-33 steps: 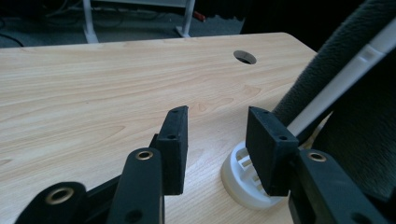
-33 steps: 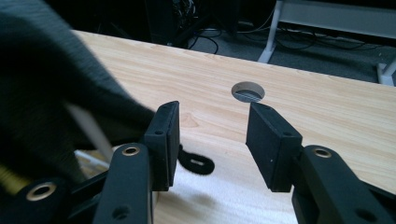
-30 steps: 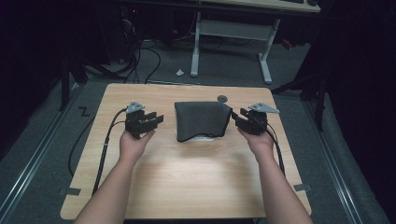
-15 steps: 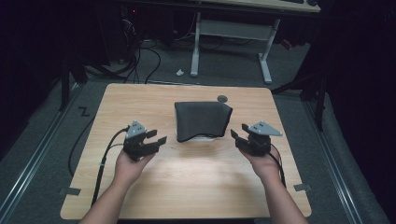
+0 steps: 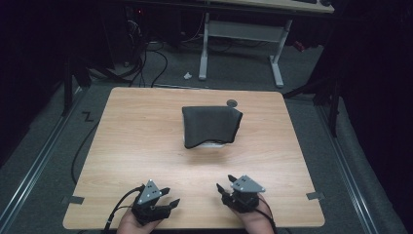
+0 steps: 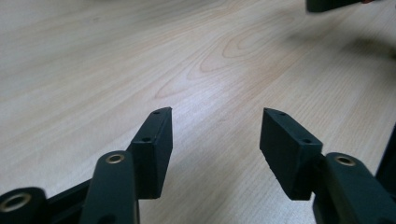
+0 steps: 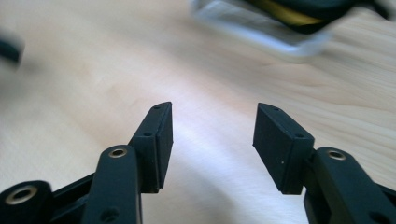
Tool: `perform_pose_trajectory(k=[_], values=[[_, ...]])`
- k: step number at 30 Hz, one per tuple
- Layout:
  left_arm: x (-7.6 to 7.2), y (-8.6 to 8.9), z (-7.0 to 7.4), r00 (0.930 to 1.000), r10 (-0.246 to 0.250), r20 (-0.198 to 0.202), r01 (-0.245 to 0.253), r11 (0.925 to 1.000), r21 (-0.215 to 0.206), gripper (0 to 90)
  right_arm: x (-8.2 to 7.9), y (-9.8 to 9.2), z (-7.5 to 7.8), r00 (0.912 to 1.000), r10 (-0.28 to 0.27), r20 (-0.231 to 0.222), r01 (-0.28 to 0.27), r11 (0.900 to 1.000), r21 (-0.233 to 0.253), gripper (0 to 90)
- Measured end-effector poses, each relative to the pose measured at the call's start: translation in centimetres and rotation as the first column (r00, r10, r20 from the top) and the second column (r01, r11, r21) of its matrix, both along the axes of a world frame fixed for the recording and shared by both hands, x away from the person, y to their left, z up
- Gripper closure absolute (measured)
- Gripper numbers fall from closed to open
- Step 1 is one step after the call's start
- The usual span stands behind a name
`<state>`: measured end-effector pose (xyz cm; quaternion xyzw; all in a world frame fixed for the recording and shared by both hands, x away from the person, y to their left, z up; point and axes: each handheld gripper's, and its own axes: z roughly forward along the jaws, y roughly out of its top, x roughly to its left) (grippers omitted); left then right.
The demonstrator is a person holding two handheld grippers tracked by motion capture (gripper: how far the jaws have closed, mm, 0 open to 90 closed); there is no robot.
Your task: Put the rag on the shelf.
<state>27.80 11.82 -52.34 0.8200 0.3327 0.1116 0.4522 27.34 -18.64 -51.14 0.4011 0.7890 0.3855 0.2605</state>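
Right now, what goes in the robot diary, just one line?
left tongs: open, empty | right tongs: open, empty | folded dark cloth: mid-table, untouched | both hands near front edge

1. A wooden table (image 5: 136,146) stood on grey floor.
2. A small dark disc (image 5: 232,103) lay near its far edge.
3. A white-legged desk (image 5: 243,34) stood beyond.
4. Cables (image 5: 146,58) trailed there.

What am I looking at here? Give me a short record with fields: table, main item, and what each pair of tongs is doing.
Table: wooden table
Main item: folded dark cloth lying mid-table on something pale
Small extra: dark round disc just behind the cloth
Left tongs: open, holding nothing, near the front edge
Right tongs: open, holding nothing, near the front edge
Contact: neither pair touches the cloth
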Motion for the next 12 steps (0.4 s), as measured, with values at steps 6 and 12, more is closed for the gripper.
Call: perform_pose_trajectory(k=[6,12], values=[[0.9,0.4,0.1,1.0,-0.001,-0.008,0.001,0.9999,-0.013,43.6,0.1,0.7,-0.4,0.9997,0.011,0.021,-0.01,0.999,-0.051,48.5],[1.3,1.4,0.2,0.9993,0.026,-0.026,-0.027,0.9986,-0.045,44.0,0.5,0.2,-0.7,1.0,-0.007,0.005,0.007,0.999,-0.035,48.4]])
